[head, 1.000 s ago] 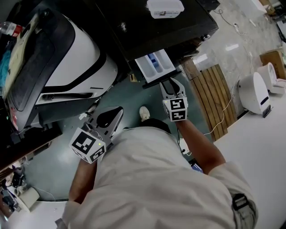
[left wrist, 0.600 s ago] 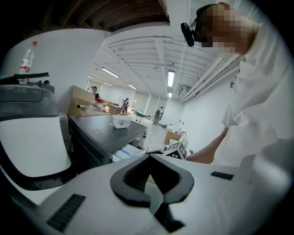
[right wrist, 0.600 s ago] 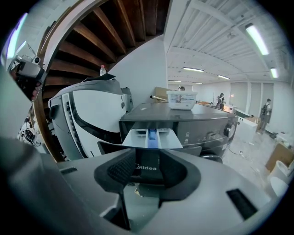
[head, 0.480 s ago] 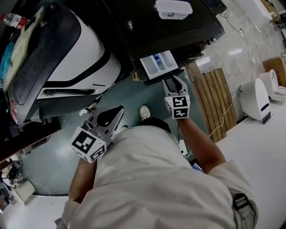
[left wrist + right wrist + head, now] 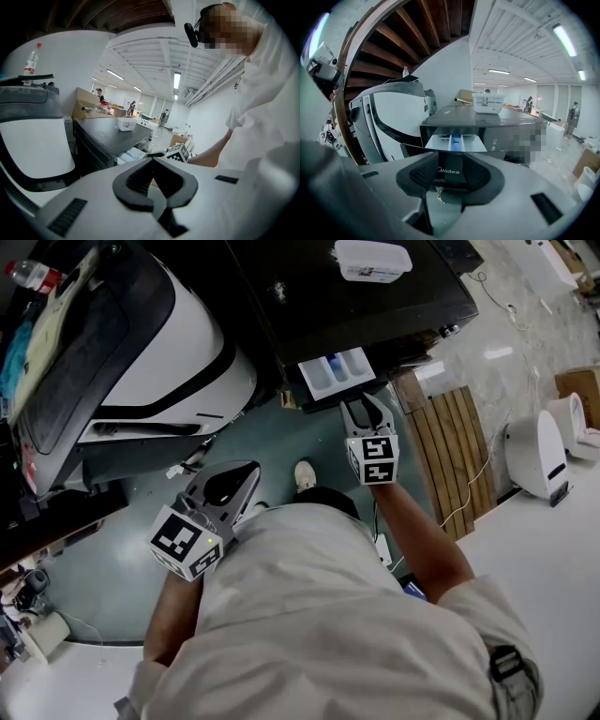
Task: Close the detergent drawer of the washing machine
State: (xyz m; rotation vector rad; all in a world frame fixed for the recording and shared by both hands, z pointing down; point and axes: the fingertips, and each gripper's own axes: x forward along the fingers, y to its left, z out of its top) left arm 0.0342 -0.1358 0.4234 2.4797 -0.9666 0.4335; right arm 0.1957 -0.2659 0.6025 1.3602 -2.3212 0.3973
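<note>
In the head view, the detergent drawer (image 5: 336, 371) stands pulled out of the dark washing machine (image 5: 300, 306) at 12 o'clock, with the right gripper (image 5: 364, 403) at its front and the left gripper (image 5: 247, 471) at 8 o'clock. The left gripper view shows that gripper's jaws closed on nothing. In the right gripper view the jaws are apart, with the drawer's Midea front between them at 12 o'clock.

A: Floor?
B: Teal-green floor (image 5: 103, 587) nearest, dull finish. Pale glossy stone-look floor (image 5: 511, 329) to the right, w/ light reflections. Slatted wooden board (image 5: 450, 451) lies flat where the two meet.
A: Walls, ceiling?
B: White wall (image 5: 445, 65). Dark timber beams (image 5: 417, 23) overhead on near side. Beyond: white ribbed ceiling, strip lights (image 5: 564, 40) all lit. Long open hall, no windows seen.
A: Misc.?
B: Cardboard box (image 5: 577, 381) and white rounded unit (image 5: 534, 442) on floor at right edge, just beside each other. Flat white surface (image 5: 553, 559) bottom right, type can't tell. People in far bkgd, too small to detail.
</note>
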